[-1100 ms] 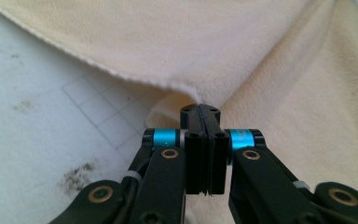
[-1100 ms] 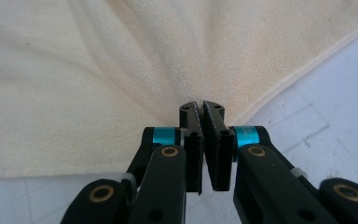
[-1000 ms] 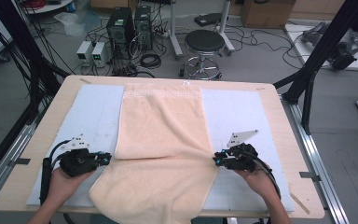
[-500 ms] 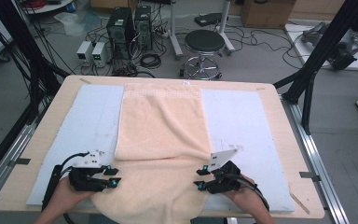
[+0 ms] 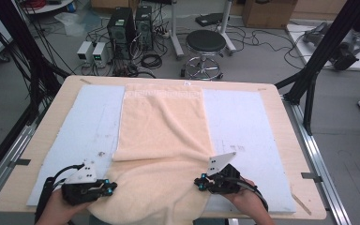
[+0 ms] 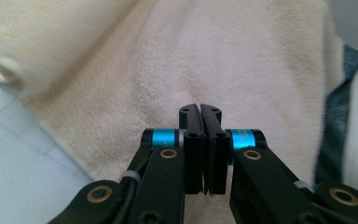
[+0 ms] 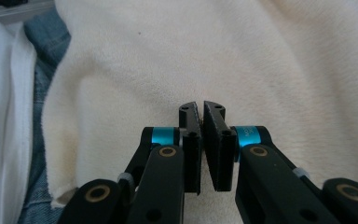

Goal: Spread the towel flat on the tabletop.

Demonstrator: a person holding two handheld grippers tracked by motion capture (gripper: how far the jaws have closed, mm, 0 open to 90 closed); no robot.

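Both the left gripper and the right gripper have just closed, jaws pressed together at the towel, its near edge at 6 o'clock. Whether cloth is pinched cannot be told. If only pile is caught, slippage on lifting is judged likely.

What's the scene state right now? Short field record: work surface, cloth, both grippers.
surface: wooden table with a pale blue mat
cloth: cream towel, lying lengthwise down the mat's middle, near end rumpled and hanging over the table's front edge
left gripper: at the towel's near left edge, jaws closed, just been closing; grip on the cloth not clear
right gripper: at the towel's near right edge, jaws closed, just been closing; grip not clear
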